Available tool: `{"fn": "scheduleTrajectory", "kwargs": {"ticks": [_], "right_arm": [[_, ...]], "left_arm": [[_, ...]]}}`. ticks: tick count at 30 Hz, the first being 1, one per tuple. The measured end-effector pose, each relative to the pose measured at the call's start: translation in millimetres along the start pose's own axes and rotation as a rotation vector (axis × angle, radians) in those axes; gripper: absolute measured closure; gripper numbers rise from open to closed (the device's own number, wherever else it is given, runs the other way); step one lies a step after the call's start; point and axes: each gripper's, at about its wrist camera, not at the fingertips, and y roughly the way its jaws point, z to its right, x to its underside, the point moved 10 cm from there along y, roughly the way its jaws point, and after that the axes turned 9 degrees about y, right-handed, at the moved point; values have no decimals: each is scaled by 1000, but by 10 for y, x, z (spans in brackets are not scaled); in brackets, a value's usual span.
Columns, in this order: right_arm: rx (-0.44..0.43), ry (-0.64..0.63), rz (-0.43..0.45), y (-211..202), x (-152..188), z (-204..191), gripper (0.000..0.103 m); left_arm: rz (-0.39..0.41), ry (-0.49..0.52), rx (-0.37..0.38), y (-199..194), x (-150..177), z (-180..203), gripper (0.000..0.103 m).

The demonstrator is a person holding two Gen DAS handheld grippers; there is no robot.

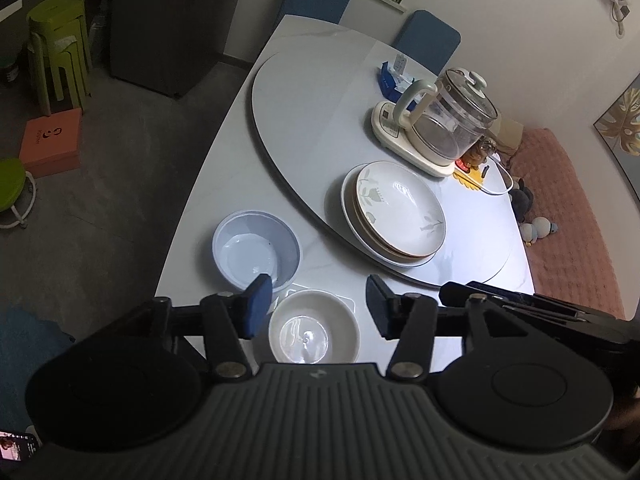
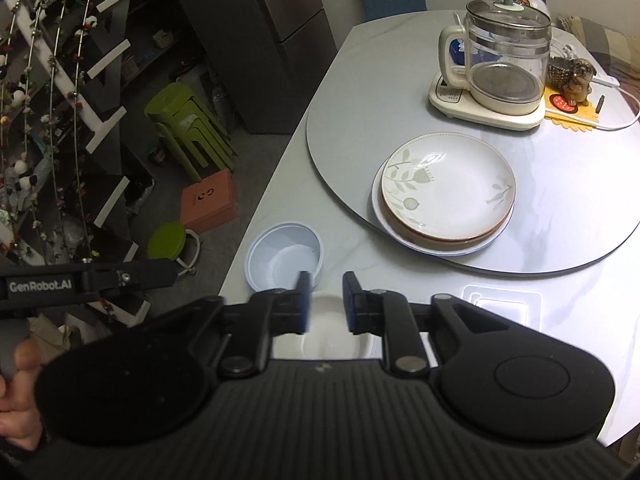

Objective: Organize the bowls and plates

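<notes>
A stack of plates [image 1: 396, 216] with a leaf-patterned plate on top sits on the round turntable [image 1: 304, 120]; it also shows in the right wrist view [image 2: 444, 192]. A pale blue bowl [image 1: 256, 250] [image 2: 286, 256] stands near the table's left edge. A white bowl [image 1: 314, 326] [image 2: 324, 344] stands close to it, at the near edge. My left gripper [image 1: 316, 306] is open and empty, held above the white bowl. My right gripper [image 2: 326, 300] is open with a narrow gap, empty, also above the white bowl.
A glass kettle on a cream base [image 1: 440, 124] [image 2: 500, 64], a small figurine [image 2: 570, 76] and a blue tissue pack [image 1: 394, 76] stand on the far side of the turntable. Green stools [image 2: 188, 128] and an orange box [image 2: 208, 202] are on the floor to the left.
</notes>
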Motion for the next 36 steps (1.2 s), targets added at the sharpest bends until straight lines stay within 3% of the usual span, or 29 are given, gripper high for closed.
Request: {"fn": "scheduleTrajectory", "kwargs": {"ticks": [1,3,4,7,18,36], "right_arm": [[7,-8,9,-8,12,-17,44],[34,-16,22,-4,17,-23,24],[45,-13,31,-7,21,-29,21],[44,10,36,11,38,-51,21],[77,53,23,80,248,-187,21],[94,96,-71,633,239,-280,24]], "left_arm": [[2,0,-6,-11,2,-23,32],[4,4,-24,-17,-9,-81,24],[10,9,-32,-34,-15,-114,21],[6,21,-47,-61,-7,-205,16],[-12,35,-23,-118,165,-455,16],[-94,-54,-15,491,179,-875,17]]}}
